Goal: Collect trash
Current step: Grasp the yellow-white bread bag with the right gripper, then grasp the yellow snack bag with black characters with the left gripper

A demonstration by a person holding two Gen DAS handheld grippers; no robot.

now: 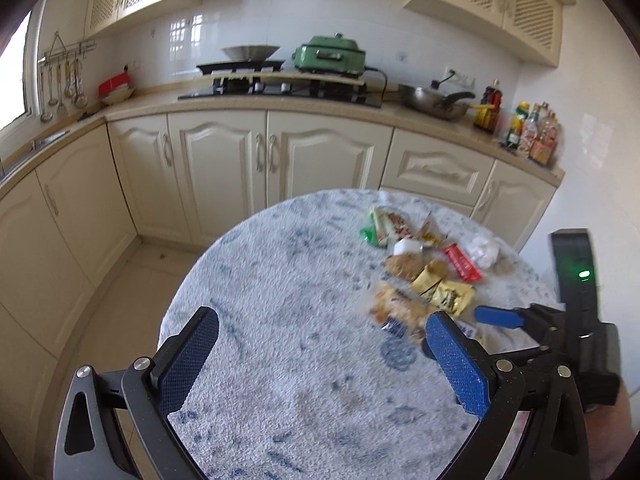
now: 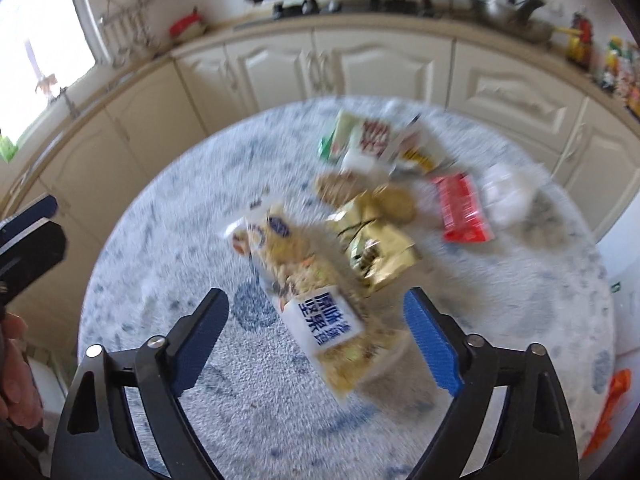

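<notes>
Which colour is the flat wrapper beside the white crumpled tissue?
Red wrapper, seen best in the right wrist view.

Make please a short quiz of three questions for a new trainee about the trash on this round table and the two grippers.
1. True or false: the right gripper is already clamped on the red wrapper.
2. Which item lies nearest between the right gripper's fingers?
A. the gold packet
B. the nut snack bag with the blue-lettered label
C. the crumpled white tissue
3. What lies under the left gripper: trash or bare tablecloth?

Key
1. False: its jaws stand open with no pad pressing on anything, and the red wrapper lies farther off.
2. B.
3. Mostly bare tablecloth; the trash pile lies to its right side, near the right finger.
</notes>
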